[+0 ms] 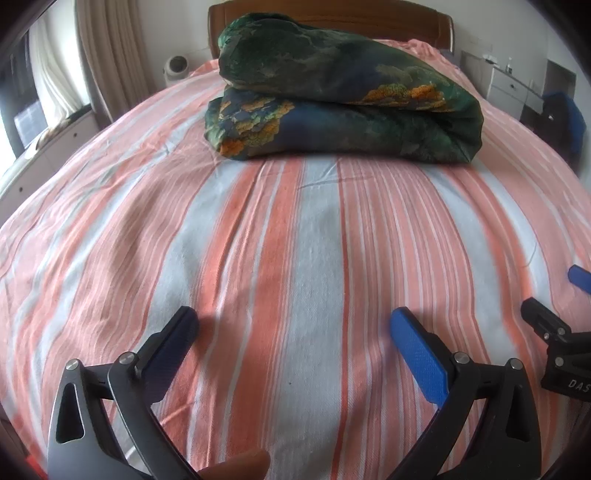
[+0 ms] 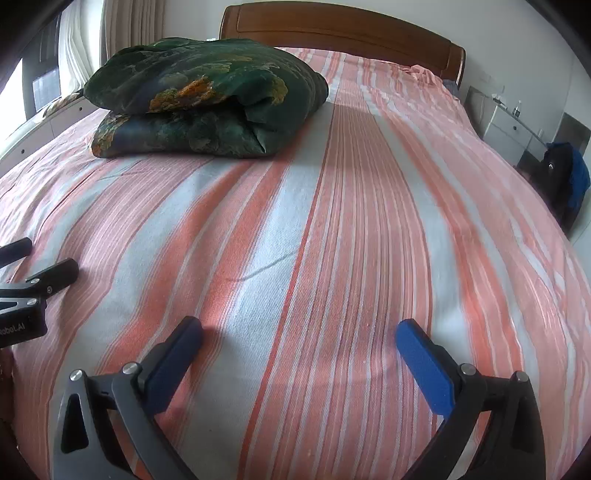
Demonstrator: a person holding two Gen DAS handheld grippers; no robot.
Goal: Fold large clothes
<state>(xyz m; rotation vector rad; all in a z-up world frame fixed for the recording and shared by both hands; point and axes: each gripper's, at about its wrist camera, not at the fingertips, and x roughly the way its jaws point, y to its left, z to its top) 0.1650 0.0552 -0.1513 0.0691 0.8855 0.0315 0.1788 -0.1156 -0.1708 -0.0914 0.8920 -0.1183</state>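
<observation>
A large dark green cloth with orange and blue print (image 1: 340, 92) lies folded in a thick bundle on the far half of the bed; it also shows in the right wrist view (image 2: 207, 99) at the upper left. My left gripper (image 1: 293, 321) is open and empty, low over the striped sheet near the bed's front. My right gripper (image 2: 299, 328) is open and empty, also low over the sheet. The right gripper's fingers show at the right edge of the left wrist view (image 1: 580, 278). The left gripper shows at the left edge of the right wrist view (image 2: 37, 266).
The bed is covered with a pink, orange and white striped sheet (image 1: 295, 240). A wooden headboard (image 2: 343, 33) stands at the far end. Curtains and a window (image 1: 55, 74) are at the left. A white drawer unit (image 2: 513, 129) and a dark blue bag (image 2: 565, 177) stand at the right.
</observation>
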